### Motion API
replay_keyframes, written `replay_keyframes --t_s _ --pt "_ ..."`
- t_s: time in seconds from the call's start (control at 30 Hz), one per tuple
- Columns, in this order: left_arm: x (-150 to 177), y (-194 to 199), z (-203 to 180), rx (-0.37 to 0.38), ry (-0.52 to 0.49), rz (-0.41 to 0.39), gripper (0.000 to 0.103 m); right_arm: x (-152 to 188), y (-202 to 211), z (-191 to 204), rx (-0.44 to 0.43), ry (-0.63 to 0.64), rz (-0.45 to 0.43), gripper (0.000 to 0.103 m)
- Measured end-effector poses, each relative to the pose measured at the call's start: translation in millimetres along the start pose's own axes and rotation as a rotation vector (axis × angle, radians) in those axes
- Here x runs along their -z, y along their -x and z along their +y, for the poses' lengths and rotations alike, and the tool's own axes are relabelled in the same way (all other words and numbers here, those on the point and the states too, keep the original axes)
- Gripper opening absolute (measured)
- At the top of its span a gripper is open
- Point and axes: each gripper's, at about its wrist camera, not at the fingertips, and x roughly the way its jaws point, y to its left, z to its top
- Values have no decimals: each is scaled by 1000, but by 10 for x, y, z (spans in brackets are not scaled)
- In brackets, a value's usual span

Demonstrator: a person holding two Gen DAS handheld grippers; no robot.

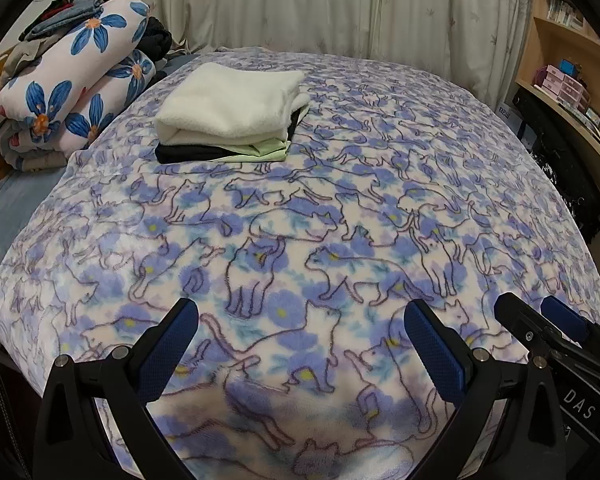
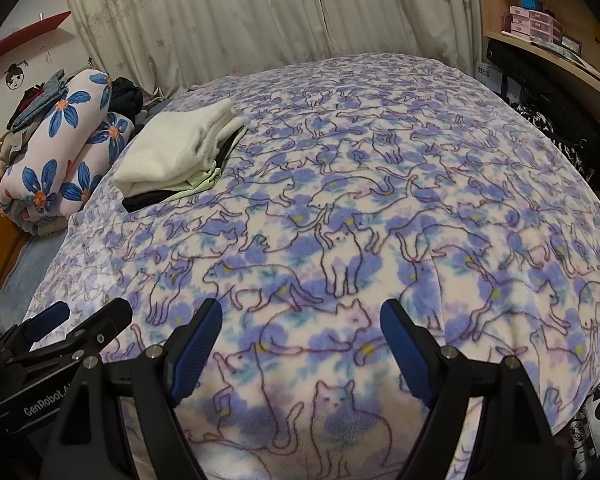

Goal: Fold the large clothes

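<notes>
White letters "DAS" stood on the black body of the right gripper [image 1: 556, 332], at 4 o'clock in the left wrist view. "GenRobot.A" was printed in white on the black body of the left gripper [image 2: 80, 320], at 8 o'clock in the right wrist view, its end cut off behind a finger. A white box [image 1: 505, 112] at 2 o'clock carried dark characters too small to read.
</notes>
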Motion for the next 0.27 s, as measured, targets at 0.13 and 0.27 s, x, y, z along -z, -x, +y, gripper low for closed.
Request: replay_keyframes --t_s 0.13,0.27 --pt "22 -13 20 -5 -3 4 102 -20 5 7 1 1 1 82" --pt "33 -16 9 -7 -7 7 102 -9 -6 -2 1 1 3 82"
